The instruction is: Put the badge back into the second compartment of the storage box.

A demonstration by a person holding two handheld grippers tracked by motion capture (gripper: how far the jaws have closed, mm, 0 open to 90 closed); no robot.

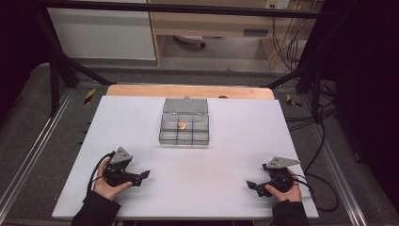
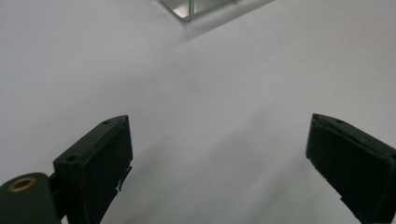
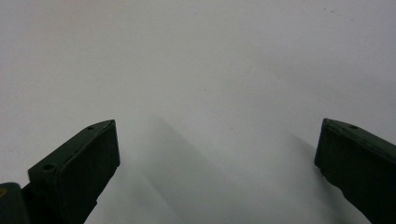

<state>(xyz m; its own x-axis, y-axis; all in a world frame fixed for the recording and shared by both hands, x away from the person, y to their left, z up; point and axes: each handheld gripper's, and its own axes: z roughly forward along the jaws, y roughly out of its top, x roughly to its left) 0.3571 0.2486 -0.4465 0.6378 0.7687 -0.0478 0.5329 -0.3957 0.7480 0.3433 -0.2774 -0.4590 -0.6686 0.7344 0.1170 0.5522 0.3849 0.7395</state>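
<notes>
A clear plastic compartment box [image 1: 184,128] stands on the white table [image 1: 141,117] at mid-back, its lid [image 1: 185,105] flipped open behind it. A small orange-pink item [image 1: 182,125] lies in one of its middle compartments. My left gripper [image 1: 145,175] rests low at the front left, held by a hand, pointing right; its jaws are open and nothing is between them [image 2: 219,154]. A corner of the box [image 2: 187,9] shows at the top of the left gripper view. My right gripper [image 1: 251,185] sits at the front right, pointing left, open over bare table [image 3: 217,158].
A wooden strip [image 1: 188,91] borders the table's far edge. Black frame bars [image 1: 61,70] and cables [image 1: 324,141] stand around the table's sides. Wide bare white surface lies between the two grippers and in front of the box.
</notes>
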